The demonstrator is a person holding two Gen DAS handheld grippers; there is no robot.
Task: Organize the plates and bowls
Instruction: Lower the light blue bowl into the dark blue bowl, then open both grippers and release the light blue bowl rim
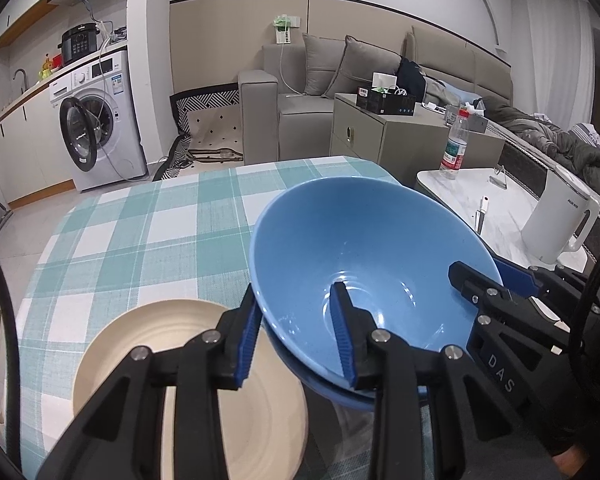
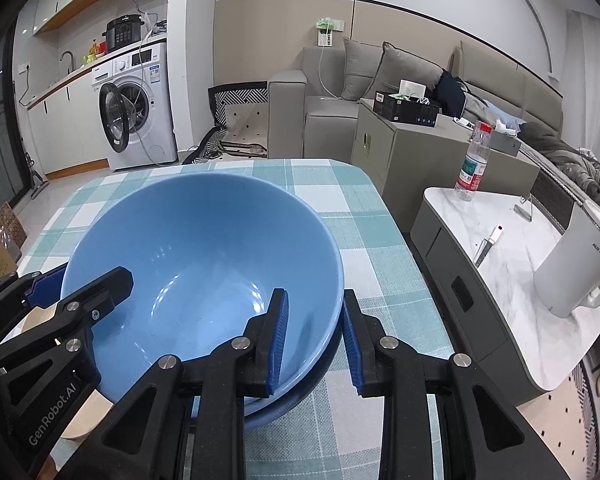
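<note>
The left wrist view shows the left claw (image 1: 298, 330) with its two fingers on each side of the near wall of a blue bowl (image 1: 364, 256); the pads look close to the wall, but I cannot tell if they pinch it or have let go. In the right wrist view the right claw (image 2: 314, 338) sits over the other side of the same bowl the same way, and I cannot tell its grip either. The top bowl sits tilted inside a second blue bowl (image 2: 288, 404), on the checked worktop (image 2: 364, 240). If one claw lets go before the other, the tilted bowl could rock or slide. A knock could also push it onto the cream plate (image 1: 140, 344) just beside it. I count two blue bowls, one cream plate and two claws.
</note>
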